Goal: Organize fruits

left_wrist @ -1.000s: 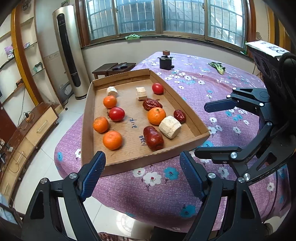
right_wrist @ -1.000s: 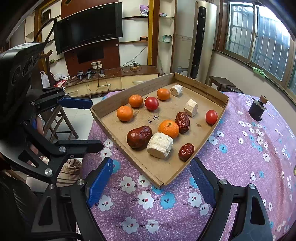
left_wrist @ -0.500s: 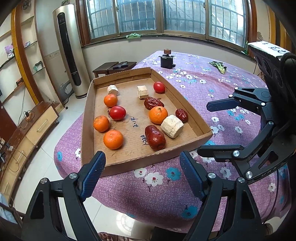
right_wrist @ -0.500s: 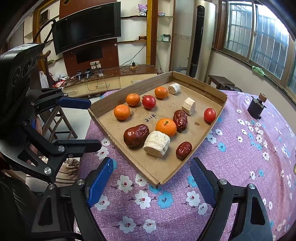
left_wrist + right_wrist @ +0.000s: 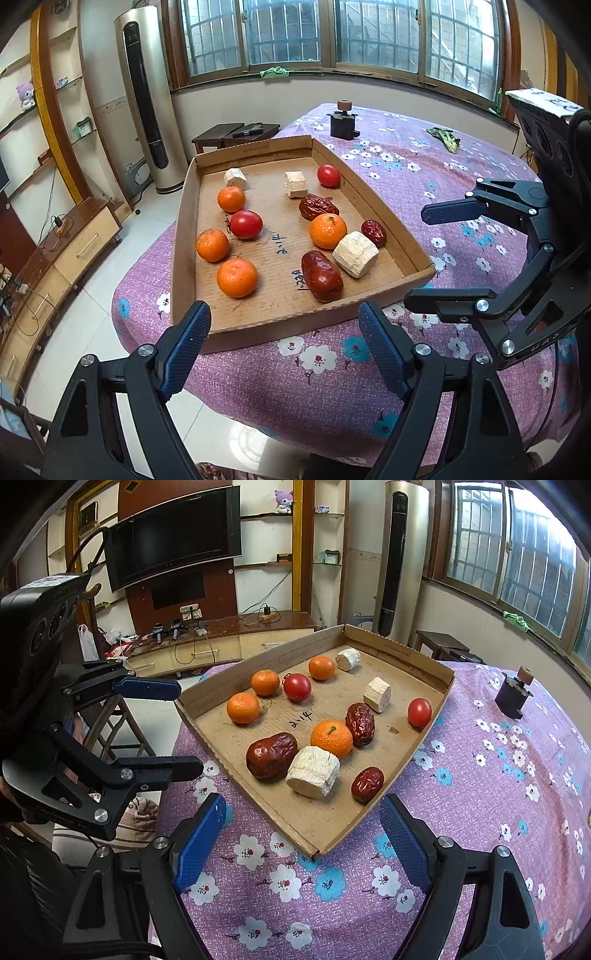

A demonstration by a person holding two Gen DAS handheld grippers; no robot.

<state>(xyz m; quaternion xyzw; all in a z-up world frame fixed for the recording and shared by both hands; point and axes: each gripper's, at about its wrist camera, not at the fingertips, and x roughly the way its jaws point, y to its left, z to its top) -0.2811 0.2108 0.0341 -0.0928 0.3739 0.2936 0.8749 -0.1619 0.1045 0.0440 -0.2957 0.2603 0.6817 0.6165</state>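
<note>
Open access above cardboard tray (image 5: 373,206)

A flat cardboard tray (image 5: 186,206) sits in the middle of the frame. Inside lie four oranges (image 5: 236,277), two red tomatoes (image 5: 246,224), three wrinkly red dates (image 5: 321,276) and three pale white chunks (image 5: 355,254), all mixed.

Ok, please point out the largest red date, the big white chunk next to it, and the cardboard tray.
largest red date (image 5: 271,755), right wrist view, middle of its skin
big white chunk (image 5: 313,772), right wrist view, ridged side
cardboard tray (image 5: 236,672), right wrist view, far-left wall
</note>
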